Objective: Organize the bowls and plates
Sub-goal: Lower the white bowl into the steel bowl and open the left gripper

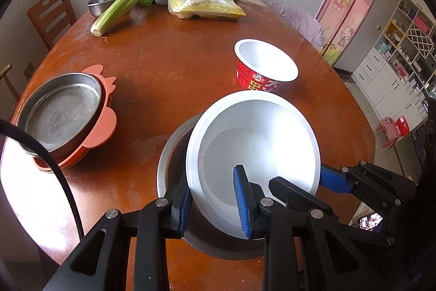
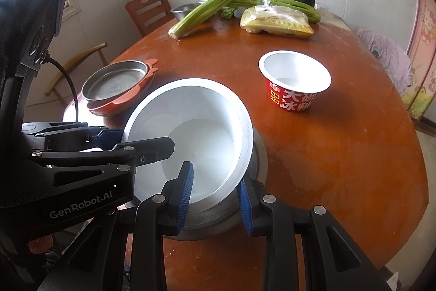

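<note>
The white bowl (image 1: 253,152) sits tilted inside the steel bowl (image 1: 174,154) at the near edge of the wooden surface (image 1: 169,67), with both tools on it. The left gripper (image 1: 214,205) has its jaws clamped on the near rim, one pad outside, one inside. The right gripper (image 2: 215,198) straddles the rim on its side too, jaws closed on the wall, though how firmly is hard to judge.

That white bowl looks thin, stiff and light, probably plastic, and smooth enough to slip, so the rim lip is the sensible hold, and two opposite grips should keep it from tipping. The steel one underneath looks heavier and should stay put.

Most of the steel bowl is hidden beneath the white one, so whether they are fully nested can't be told. The red noodle cup (image 2: 294,81) stands apart; the steel plate (image 1: 60,111) rests on the orange trays (image 1: 106,127), whose count is unclear.
</note>
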### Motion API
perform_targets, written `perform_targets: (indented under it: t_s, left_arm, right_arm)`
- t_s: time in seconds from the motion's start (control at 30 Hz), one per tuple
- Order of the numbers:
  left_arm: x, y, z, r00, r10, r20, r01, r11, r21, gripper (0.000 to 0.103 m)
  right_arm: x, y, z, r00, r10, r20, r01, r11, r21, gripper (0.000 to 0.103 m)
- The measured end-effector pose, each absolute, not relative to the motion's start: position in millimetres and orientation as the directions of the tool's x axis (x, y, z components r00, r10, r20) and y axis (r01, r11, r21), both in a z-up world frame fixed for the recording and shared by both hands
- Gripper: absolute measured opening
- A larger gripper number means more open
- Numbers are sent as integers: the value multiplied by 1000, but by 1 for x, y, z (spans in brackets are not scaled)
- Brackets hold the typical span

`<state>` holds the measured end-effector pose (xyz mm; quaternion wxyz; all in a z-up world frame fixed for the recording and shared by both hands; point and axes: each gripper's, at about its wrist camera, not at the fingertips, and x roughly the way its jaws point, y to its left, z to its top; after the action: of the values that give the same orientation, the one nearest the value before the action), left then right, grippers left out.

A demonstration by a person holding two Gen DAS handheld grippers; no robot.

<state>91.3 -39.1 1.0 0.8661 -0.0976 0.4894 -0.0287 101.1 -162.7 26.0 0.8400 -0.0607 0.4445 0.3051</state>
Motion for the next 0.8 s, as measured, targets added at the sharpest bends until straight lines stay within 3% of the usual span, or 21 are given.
perform_targets:
  t_s: [0.8]
  left_arm:
    - [93,-33,-12,500,-148,-853,-55,978,-202,29]
  right_arm:
    - [101,-153,14,419,421,-804,-562,816,134,34]
